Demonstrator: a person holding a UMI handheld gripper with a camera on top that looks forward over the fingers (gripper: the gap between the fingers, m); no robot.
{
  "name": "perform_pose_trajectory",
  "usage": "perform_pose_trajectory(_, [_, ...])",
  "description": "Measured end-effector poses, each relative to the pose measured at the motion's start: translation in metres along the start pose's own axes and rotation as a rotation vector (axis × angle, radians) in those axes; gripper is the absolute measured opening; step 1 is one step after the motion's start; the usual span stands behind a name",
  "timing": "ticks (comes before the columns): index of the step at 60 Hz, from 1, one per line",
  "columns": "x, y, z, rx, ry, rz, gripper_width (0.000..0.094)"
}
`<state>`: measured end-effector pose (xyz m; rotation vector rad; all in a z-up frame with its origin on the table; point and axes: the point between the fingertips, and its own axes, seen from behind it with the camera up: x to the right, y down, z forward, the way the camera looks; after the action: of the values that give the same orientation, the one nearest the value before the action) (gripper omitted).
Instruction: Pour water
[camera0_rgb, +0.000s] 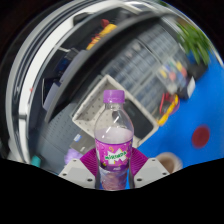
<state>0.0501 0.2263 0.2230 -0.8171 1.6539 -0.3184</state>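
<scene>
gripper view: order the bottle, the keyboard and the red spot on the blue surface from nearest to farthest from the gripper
1. Bottle, purple-labelled, standing between the fingers of the gripper.
2. Keyboard, beyond the bottle, straight ahead.
3. Red spot on the blue surface, off to the right; its rank against the keyboard is too close to call.

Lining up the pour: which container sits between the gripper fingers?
The clear bottle with purple cap and purple label, upright between the gripper fingers. The white basket lies beyond.
</scene>
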Motion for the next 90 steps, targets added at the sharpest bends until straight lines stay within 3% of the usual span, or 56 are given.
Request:
perform_pose_trajectory(15, [0.069, -0.103, -0.024, 0.202, 0.206, -0.697, 0.0392])
perform_pose_trajectory(25, [0.131, -0.123, -0.024, 0.177, 0.289, -0.814, 0.0389])
perform_pose_trajectory(44, [0.236, -0.084, -0.001, 0.061, 0.314, -0.846, 0.0401])
perform_pose_trajectory(45, [0.228, -0.09, 0.0, 0.112, 0.288, -0.856, 0.0403])
perform_pose_trajectory(46, [0.229, -0.089, 0.001, 0.12, 0.28, -0.854, 0.0432])
perform_pose_trajectory(55, [0.23, -0.089, -0.004, 0.156, 0.264, -0.846, 0.0403])
perform_pose_trajectory(66, [0.232, -0.089, -0.013, 0.17, 0.257, -0.814, 0.051])
perform_pose_trajectory(69, [0.234, -0.083, -0.012, 0.139, 0.257, -0.809, 0.0569])
perform_pose_trajectory(70, [0.236, -0.08, -0.012, 0.122, 0.26, -0.808, 0.0649])
perform_pose_trajectory(72, [0.239, -0.075, -0.013, 0.094, 0.267, -0.812, 0.0712])
perform_pose_trajectory(90, [0.24, -0.029, -0.084, 0.014, 0.332, -0.775, 0.072])
